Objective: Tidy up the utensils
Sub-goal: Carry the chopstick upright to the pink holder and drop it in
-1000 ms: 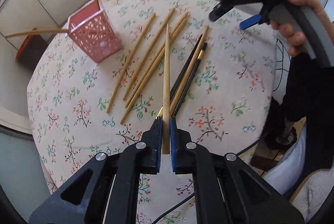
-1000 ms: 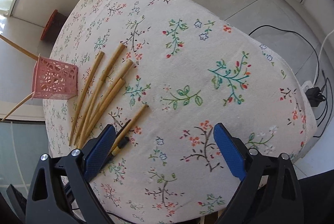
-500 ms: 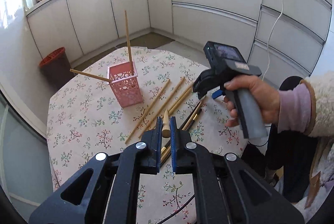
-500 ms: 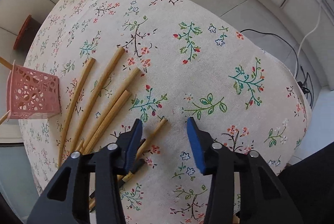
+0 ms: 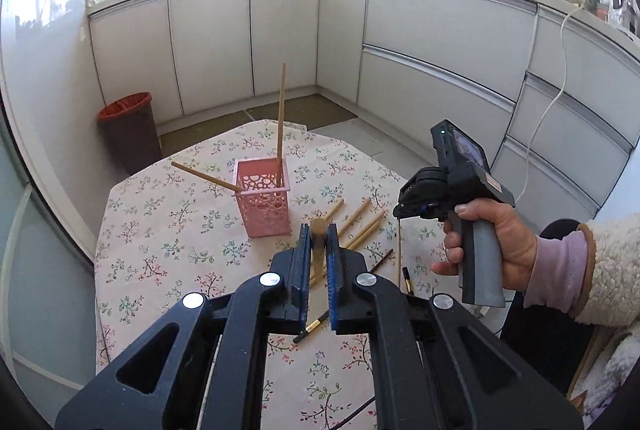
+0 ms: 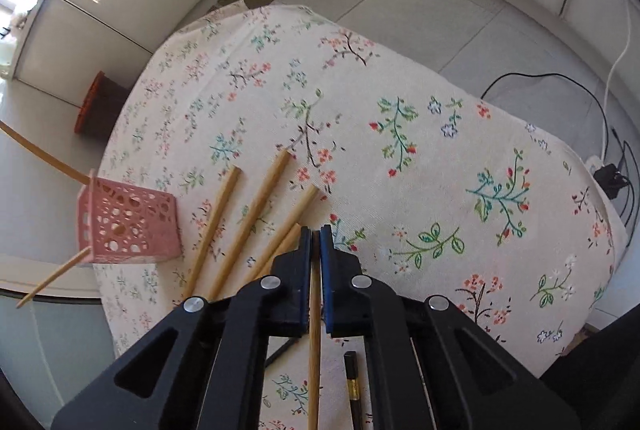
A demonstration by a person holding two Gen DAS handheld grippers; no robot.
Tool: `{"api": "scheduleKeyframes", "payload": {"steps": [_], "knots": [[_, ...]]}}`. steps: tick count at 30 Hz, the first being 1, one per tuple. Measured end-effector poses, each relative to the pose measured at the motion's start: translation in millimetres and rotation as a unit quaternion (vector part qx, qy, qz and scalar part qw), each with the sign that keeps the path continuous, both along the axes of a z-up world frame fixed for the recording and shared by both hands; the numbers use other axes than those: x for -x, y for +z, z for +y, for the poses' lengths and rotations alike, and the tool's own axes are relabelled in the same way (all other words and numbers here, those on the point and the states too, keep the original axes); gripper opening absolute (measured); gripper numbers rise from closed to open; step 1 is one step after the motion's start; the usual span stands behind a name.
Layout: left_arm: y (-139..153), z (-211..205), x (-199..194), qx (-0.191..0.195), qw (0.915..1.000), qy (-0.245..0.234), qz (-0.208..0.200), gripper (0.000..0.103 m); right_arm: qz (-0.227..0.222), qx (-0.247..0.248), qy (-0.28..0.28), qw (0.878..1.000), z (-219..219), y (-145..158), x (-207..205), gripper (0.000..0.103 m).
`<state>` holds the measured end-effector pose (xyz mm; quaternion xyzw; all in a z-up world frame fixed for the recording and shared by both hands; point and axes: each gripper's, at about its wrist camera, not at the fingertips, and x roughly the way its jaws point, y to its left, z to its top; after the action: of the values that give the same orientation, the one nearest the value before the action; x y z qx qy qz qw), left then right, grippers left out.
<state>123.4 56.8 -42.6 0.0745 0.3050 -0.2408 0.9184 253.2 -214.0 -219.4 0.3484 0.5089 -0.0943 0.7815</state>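
Both hands are mid-pickup. The left claw (image 5: 318,250) is clamped on a bamboo chopstick (image 5: 319,230), raised above the surface (image 5: 160,230) just right of the pink holder (image 5: 262,205). The right claw (image 6: 315,242) pinches a second chopstick (image 6: 314,350). Next, I'd guess, each needs tipping upright over the holder's open top.
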Motion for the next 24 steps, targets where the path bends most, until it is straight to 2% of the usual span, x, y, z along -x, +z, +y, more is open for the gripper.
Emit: {"api": "scheduleKeyframes", "payload": {"steps": [10, 24], "knots": [[38.6, -11.9, -5.9, 0.022, 0.9993, 0.015, -0.026, 0.007, -0.088, 0.007, 0.063, 0.994, -11.5, 90.6, 11.6, 0.005], [103.9, -22.1, -32.3, 0.056, 0.9964, 0.046, -0.045, 0.006, -0.195, 0.052, 0.105, 0.974, -24.9, 217.1, 23.7, 0.005]]}}
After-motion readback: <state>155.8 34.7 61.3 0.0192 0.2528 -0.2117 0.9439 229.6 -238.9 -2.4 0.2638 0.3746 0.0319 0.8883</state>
